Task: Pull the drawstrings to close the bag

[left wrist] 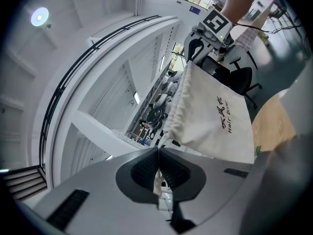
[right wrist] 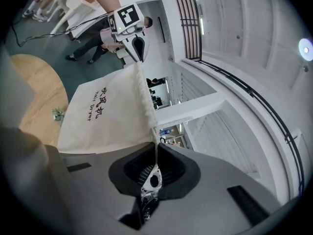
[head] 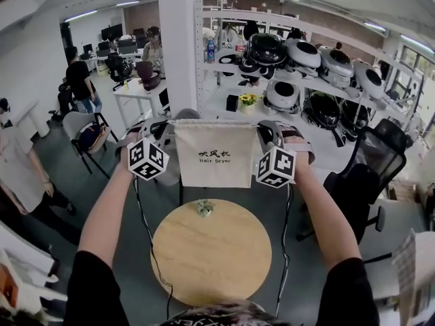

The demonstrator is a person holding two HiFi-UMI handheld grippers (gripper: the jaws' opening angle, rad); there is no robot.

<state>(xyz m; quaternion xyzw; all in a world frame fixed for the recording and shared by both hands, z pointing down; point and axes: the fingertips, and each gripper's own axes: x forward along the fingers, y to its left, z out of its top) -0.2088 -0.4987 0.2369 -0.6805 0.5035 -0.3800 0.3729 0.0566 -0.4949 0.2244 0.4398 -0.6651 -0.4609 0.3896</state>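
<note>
Because left gripper (head: 168, 132) and right gripper (head: 262, 130) each pinch shut on only a thin drawstring (right wrist: 156, 153), with the bag (head: 214, 155) hung between them above the table's (head: 211, 270) far edge, uneven pulling may slip one free.

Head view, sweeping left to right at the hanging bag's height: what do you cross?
grey chair → left gripper → white drawstring bag → right gripper → black office chair
</note>
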